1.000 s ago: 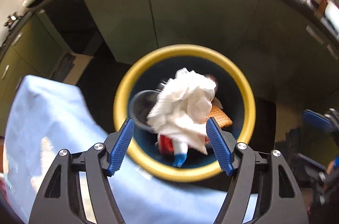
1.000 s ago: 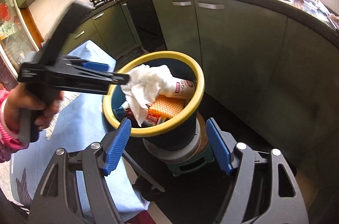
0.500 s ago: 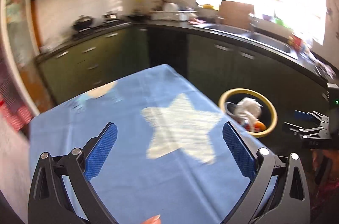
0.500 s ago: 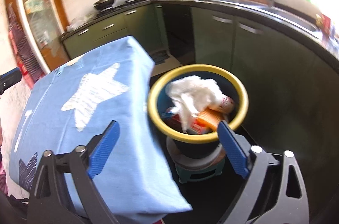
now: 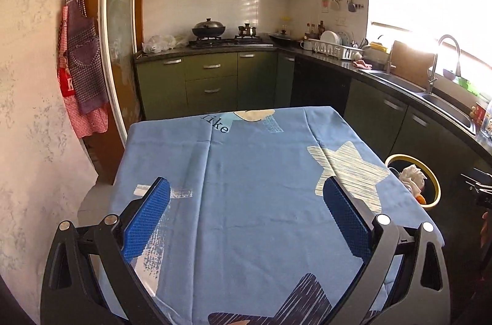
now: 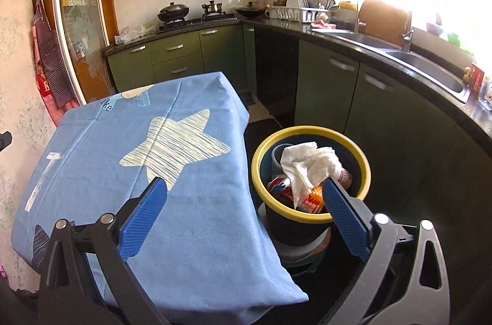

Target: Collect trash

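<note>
left wrist: left gripper (image 5: 246, 220) spread wide, empty; right gripper (image 6: 243, 214) likewise; crumpled tissue (image 6: 310, 165) atop bin (image 6: 307, 131).

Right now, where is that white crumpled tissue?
The tissue lies on top of the trash in the yellow-rimmed bin, right of the blue-clothed table, in front of the green cabinets.
</note>
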{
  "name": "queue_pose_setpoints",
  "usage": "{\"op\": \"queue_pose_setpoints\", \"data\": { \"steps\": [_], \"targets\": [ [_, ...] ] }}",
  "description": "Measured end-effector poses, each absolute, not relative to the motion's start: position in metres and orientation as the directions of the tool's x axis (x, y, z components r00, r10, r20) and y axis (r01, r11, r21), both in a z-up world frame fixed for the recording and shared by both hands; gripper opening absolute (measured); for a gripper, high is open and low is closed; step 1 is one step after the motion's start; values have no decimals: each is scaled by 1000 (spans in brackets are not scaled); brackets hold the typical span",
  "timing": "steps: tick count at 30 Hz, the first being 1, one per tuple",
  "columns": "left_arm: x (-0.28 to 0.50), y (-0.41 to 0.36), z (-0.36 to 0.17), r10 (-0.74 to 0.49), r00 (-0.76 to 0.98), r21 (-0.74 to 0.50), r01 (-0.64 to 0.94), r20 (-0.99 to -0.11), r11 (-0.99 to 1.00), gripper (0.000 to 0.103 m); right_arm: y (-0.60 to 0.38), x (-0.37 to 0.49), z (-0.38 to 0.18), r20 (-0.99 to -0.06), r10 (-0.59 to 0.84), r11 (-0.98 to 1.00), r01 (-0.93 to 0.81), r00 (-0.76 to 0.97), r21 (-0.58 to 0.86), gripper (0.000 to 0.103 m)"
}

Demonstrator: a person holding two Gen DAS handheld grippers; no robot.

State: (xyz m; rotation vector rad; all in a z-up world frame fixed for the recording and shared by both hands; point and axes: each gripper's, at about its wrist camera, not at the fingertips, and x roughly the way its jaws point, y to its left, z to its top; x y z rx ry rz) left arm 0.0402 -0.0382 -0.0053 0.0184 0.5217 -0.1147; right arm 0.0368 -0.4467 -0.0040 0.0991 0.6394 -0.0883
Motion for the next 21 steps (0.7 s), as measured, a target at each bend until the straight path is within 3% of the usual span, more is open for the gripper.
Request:
{"op": "queue_pose_setpoints", "data": {
  "steps": [9,21],
  "targets": [
    [-12,-35,4,-174,881,-61,164,-440,985,98,-433,5,15,-546,-85,991,126,833,37,96],
    [-57,-36,13,-144,904,-13,152,-404,988,98,-420,-5,22,-516,-89,993,117,852,23,96]
  ]
}}
